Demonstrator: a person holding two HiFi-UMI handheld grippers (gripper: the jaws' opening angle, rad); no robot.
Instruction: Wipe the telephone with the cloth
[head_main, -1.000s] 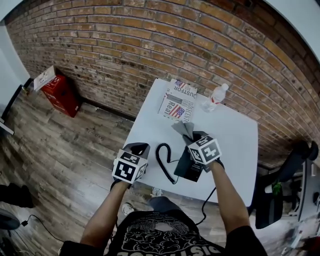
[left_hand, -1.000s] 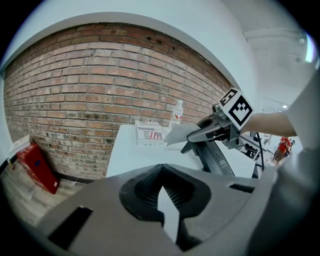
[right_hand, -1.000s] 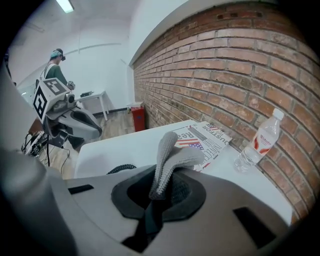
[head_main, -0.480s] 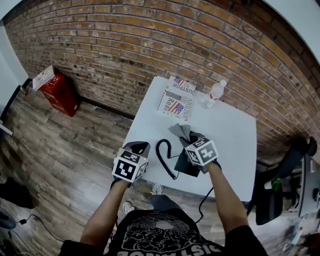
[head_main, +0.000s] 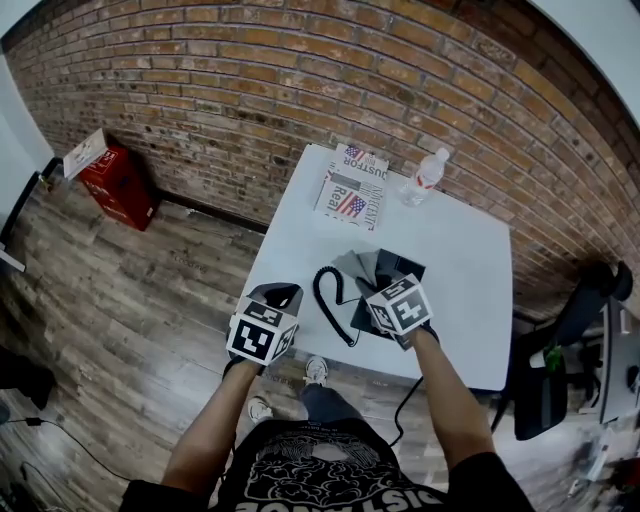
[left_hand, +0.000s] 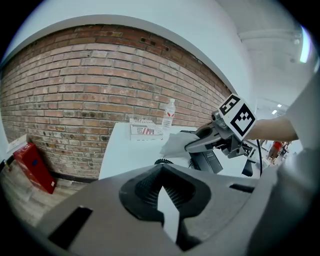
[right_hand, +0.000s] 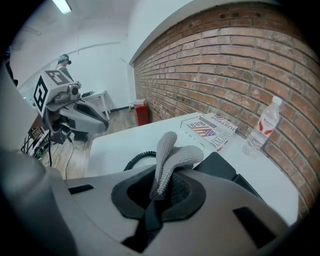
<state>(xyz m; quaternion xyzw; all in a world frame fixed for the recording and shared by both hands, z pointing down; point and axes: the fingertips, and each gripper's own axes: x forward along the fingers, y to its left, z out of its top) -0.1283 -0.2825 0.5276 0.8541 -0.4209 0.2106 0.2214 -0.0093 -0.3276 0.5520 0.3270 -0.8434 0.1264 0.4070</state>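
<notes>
Telephone (head_main: 405, 268) wipe: right gripper (right_hand: 160, 192) fingers clamp the cloth (right_hand: 170, 155), draped over it near the bench (head_main: 460, 250) front (left gripper (left_hand: 161, 192) fingers together, empty). Spread the cloth flat, press lightly and avoid the coiled cord (head_main: 322, 300).

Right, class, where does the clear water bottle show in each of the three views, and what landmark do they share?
Head view: the water bottle stands at the far edge of the white table, upper middle of the picture.
Left gripper view: the bottle is at centre, at the table's back.
Right gripper view: the bottle is at the right side.
Shared landmark: the flag-printed paper lies just beside it in every view.
</notes>
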